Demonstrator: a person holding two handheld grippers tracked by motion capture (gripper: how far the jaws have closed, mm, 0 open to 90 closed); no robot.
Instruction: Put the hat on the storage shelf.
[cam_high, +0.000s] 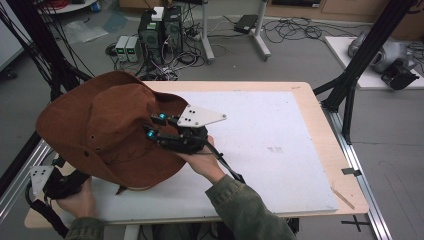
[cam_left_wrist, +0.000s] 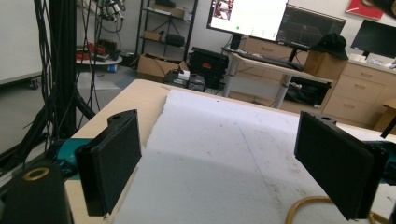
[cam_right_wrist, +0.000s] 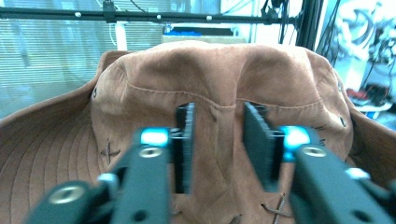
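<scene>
Sleeved forearms enter the high view from the bottom; the right gripper (cam_high: 156, 126) reaches left onto a brown hat (cam_high: 107, 130), which sits at the left end of the table (cam_high: 320, 130), its brim hanging past the edge. Its jaws stand partly spread against the crown, and I judge that nothing is pinched. The left gripper (cam_high: 50, 185) lies low at the near left corner, half under the brim, its hand behind it. A white foam sheet (cam_high: 270, 145) covers most of the wooden top. Left gripper view next: two flat black pads (cam_left_wrist: 112, 161), ribbed and rubbery, stand wide apart over the grainy white sheet with nothing between them; a yellow ring (cam_left_wrist: 299, 210) curls at the bottom edge. Right gripper view last: the jaws straddle the crease in the crown, a gap showing on either side, so the soft suede-like cloth is between them but not gripped. Stitched seams, small eyelets and cross-stitches mark the hat, and the brim is ribbed with rows of thread. What could go wrong: the hat is floppy and overhangs the table, so with the right jaws loose and the left gripper holding nothing, a nudge could tip it off the edge; closing on a thin fold could also let the cloth slide out.
</scene>
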